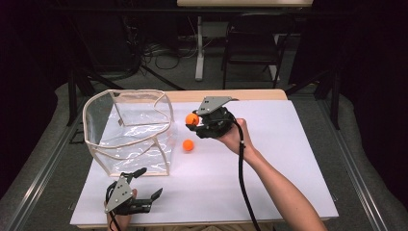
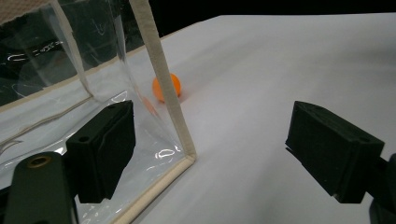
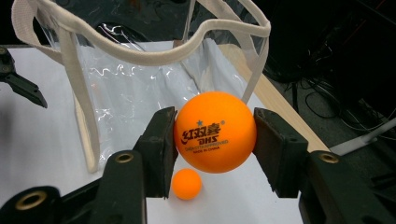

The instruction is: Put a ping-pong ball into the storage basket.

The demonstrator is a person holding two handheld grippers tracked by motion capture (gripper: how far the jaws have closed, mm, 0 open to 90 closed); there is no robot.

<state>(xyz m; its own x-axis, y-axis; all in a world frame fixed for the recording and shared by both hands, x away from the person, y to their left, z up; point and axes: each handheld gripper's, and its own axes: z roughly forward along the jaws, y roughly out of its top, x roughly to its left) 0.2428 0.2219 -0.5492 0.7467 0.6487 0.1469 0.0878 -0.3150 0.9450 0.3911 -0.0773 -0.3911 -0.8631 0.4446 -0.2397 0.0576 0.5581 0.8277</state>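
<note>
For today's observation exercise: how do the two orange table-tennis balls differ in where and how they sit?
The held orange ball is clamped between the right gripper jaws, raised above the white table; the loose orange ball rests free on the table beside the clear plastic bag. The held ball shows printed lettering; the loose ball's print cannot be made out. Both are round and orange.

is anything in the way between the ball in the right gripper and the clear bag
Nothing visible is. The right gripper holds an orange ball beside the clear bag, whose top stands open. The second ball lies on the table below, off that path.
</note>
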